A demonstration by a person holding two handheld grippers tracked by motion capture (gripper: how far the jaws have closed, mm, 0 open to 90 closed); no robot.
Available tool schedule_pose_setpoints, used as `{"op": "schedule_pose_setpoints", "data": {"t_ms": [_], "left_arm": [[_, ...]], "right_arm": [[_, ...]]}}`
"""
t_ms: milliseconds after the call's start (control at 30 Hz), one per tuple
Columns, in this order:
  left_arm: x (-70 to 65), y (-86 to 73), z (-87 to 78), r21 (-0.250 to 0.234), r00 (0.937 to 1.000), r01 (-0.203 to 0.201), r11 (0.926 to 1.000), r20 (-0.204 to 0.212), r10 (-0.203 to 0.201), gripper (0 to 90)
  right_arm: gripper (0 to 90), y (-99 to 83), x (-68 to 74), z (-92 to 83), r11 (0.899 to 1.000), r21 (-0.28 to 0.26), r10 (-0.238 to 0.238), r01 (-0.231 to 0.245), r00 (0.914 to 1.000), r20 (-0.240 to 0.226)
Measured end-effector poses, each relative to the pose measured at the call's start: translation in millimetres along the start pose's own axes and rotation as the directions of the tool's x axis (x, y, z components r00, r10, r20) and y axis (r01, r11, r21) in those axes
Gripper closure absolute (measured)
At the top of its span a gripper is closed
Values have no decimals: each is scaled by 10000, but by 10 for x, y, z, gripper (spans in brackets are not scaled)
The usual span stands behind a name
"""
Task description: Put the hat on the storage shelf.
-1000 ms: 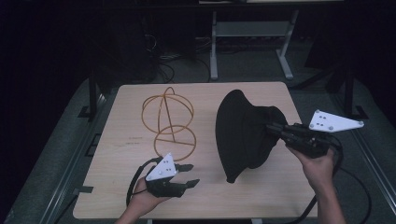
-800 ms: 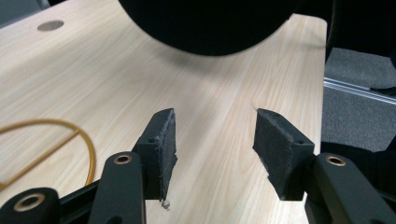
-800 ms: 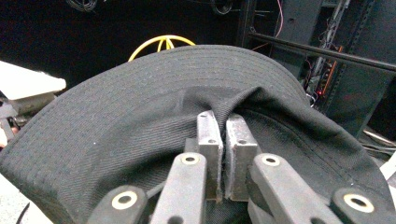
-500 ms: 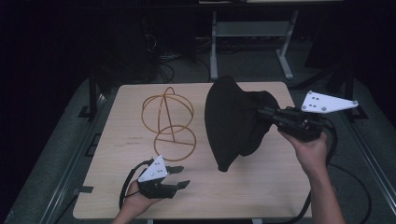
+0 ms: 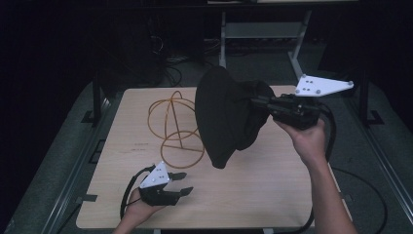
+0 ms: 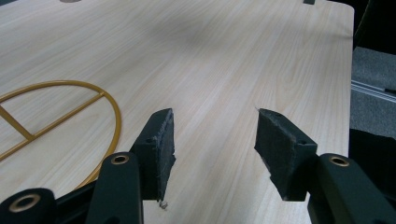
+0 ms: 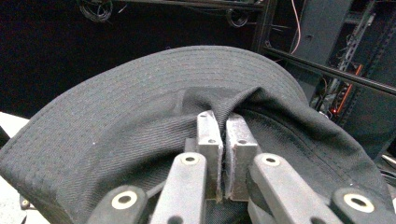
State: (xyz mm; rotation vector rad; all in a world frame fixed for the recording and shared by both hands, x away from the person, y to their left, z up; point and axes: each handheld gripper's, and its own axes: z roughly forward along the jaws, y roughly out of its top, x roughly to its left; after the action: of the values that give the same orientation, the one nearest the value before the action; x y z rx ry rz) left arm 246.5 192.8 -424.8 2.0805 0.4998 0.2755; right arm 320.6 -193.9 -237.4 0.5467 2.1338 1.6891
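A black bucket hat (image 5: 226,117) hangs in the air over the table's middle, held up by my right gripper (image 5: 258,103), which is shut on its fabric. In the right gripper view the two pads pinch a fold of the hat (image 7: 140,126) between them at my right gripper (image 7: 223,140). A gold wire hat stand (image 5: 175,129) with a ring base stands on the table, just left of the hat. My left gripper (image 5: 184,183) rests low near the table's front edge, open with nothing between its pads; seen along its jaws, my left gripper (image 6: 212,140) faces bare wood, and the stand's ring base (image 6: 56,112) lies to its left.
The light wooden table (image 5: 272,195) has bare room at the right and front. A dark floor and a metal frame (image 5: 265,34) lie behind the table. A black cable (image 5: 127,195) loops from the left gripper.
My right gripper has lifted the hat higher and carried it leftward, toward the wire stand. The left gripper has slid a little toward the front edge and stays open.
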Motion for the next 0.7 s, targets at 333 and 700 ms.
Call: {"op": "schedule_pose_setpoints", "data": {"t_ms": [333, 700], "left_arm": [[9, -42, 3, 44, 9997, 215, 9998, 108, -215, 454], [35, -63, -13, 56, 9997, 236, 9997, 81, -237, 443]], "right_arm": [[862, 254, 26, 324, 9997, 36, -245, 246, 9988, -429], [861, 449, 64, 639, 9990, 125, -427, 439, 9956, -836]]}}
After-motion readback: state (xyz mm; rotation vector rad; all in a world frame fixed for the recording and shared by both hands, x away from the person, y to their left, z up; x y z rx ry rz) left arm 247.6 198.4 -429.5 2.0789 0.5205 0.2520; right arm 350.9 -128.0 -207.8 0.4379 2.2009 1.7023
